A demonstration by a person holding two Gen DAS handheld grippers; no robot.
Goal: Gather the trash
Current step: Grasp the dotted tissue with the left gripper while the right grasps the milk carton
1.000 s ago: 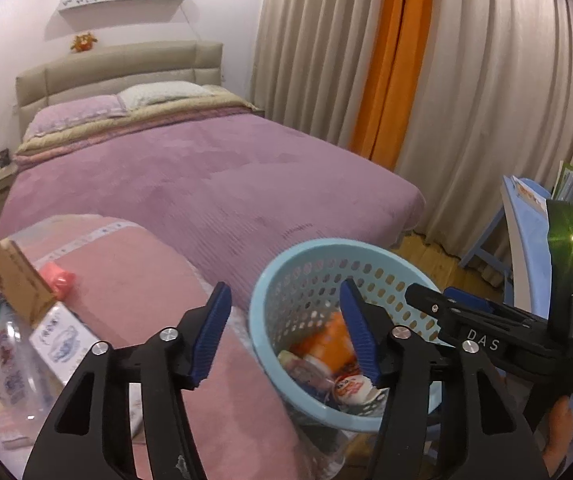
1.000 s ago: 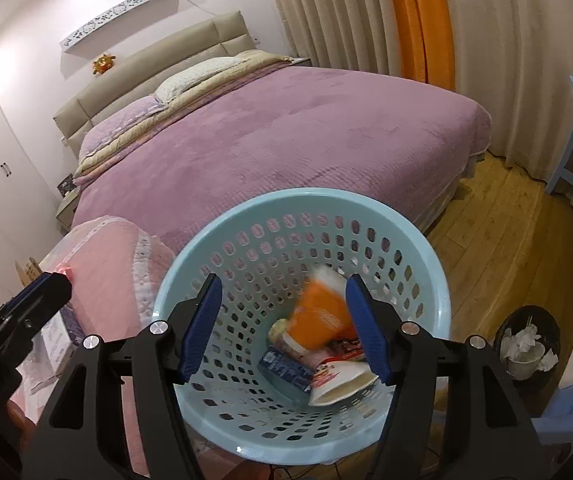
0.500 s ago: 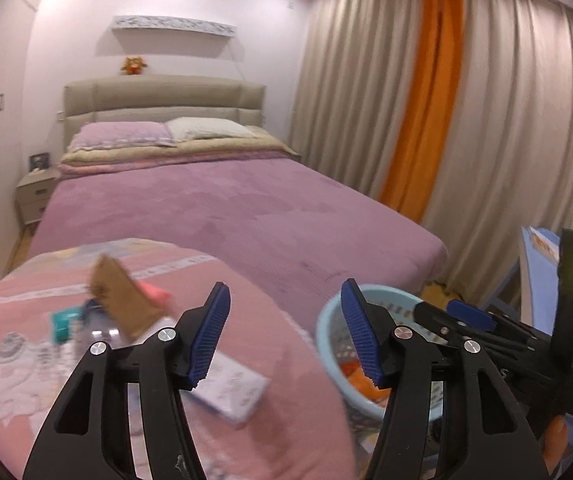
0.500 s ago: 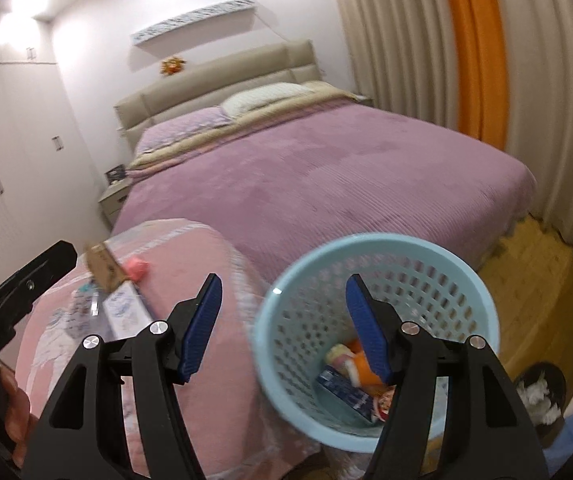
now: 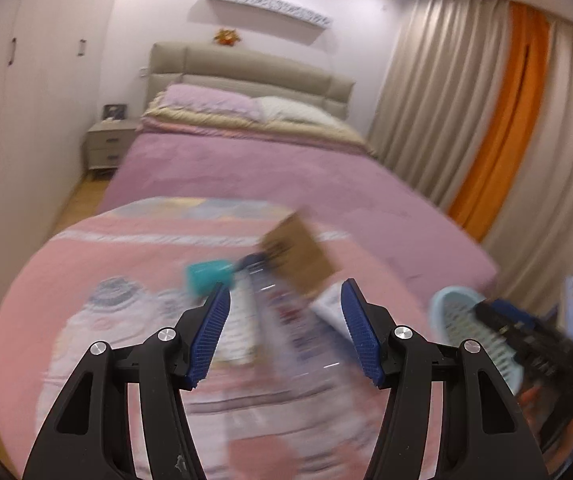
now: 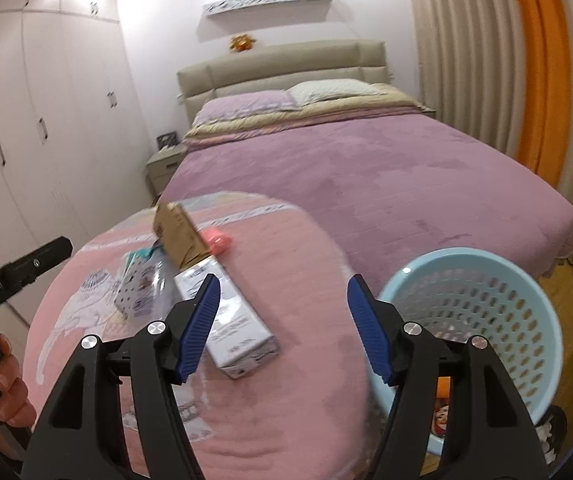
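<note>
Trash lies on a round pink-covered table (image 6: 294, 360): a white carton box (image 6: 226, 316), a brown cardboard box (image 6: 178, 236), a clear plastic bottle (image 5: 290, 328) with a teal cap (image 5: 206, 276), a patterned packet (image 6: 136, 288) and a small pink object (image 6: 218, 240). My left gripper (image 5: 284, 332) is open and empty above the bottle; its view is blurred. My right gripper (image 6: 284, 328) is open and empty over the table's right side, next to the white carton. The light blue basket (image 6: 482, 328) stands right of the table with trash inside.
A large bed with a purple cover (image 6: 366, 168) lies behind the table. White wardrobes (image 6: 26, 120) line the left wall, a nightstand (image 6: 162, 168) stands by the bed, and curtains (image 6: 486, 60) hang on the right. Wood floor (image 6: 566, 292) shows beside the basket.
Both grippers have swung left from over the basket to over the pink table. The basket now sits at the right of both views. Both stay open and empty.
</note>
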